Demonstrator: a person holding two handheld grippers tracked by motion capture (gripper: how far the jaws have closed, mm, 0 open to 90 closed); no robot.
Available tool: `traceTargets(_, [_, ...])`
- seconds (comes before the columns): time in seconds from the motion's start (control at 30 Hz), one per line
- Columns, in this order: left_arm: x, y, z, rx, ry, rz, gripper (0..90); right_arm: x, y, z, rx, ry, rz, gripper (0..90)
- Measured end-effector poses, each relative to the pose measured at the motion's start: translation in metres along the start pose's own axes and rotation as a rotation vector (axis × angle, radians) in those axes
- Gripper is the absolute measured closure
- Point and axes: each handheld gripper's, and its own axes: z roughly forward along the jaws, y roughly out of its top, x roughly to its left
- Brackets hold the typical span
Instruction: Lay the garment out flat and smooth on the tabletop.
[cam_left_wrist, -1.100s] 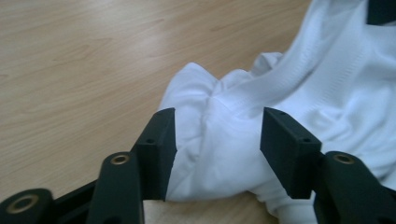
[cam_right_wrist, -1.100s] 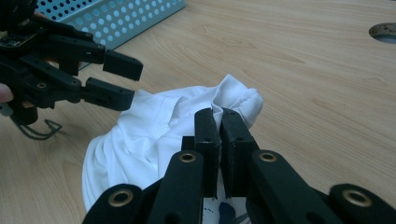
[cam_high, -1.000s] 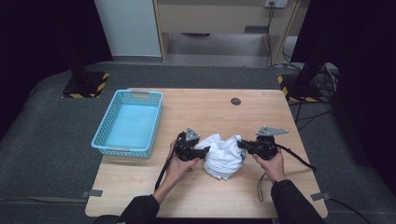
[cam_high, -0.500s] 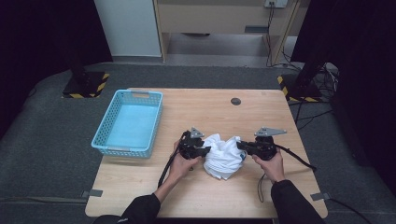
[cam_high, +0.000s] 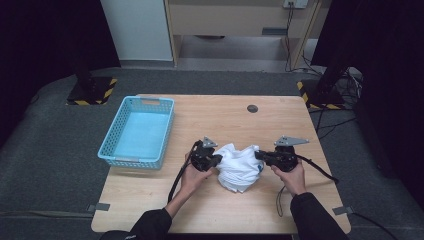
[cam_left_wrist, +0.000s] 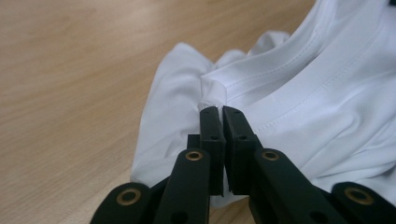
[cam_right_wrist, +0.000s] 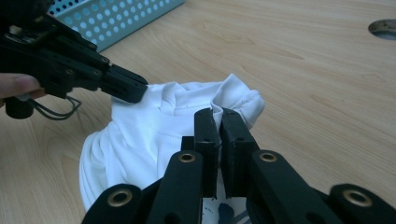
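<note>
Shirt (cam_high: 239, 167), white & crumpled, sits on wooden table (cam_high: 225, 120) betw. both grippers, nearer the person's edge. L gripper (cam_left_wrist: 220, 112) has just been closing; jaws now pinch a fold by a stitched seam. R gripper (cam_right_wrist: 219, 114) pinches a bunched edge on the opposite side, jaws pressed together w/ cloth betw. them. Blue basket (cam_high: 112, 145) stands well apart at the table's left; dark round hole (cam_high: 252, 108) lies farther back.
</note>
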Motion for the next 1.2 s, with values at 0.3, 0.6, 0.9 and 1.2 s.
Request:
traceTargets(0.3, [-0.004,0.020,-0.044,-0.140,-0.002,-0.010,87.7,-0.002,0.006,-0.014,-0.079,-0.020,0.033,86.1])
traceTargets(0.6, [-0.024,0.049,-0.092,-0.285,0.078,0.062,87.7,0.014,0.034,-0.039,-0.187,-0.049,-0.045,86.1])
traceTargets(0.9, [-0.015,0.109,-0.102,-0.325,0.282,0.125,87.6,0.003,0.110,-0.032,-0.248,-0.138,-0.023,84.1])
traceTargets(1.2, [0.036,0.128,-0.058,-0.291,0.513,0.037,57.2,-0.026,0.136,0.014,-0.244,-0.408,0.066,56.8])
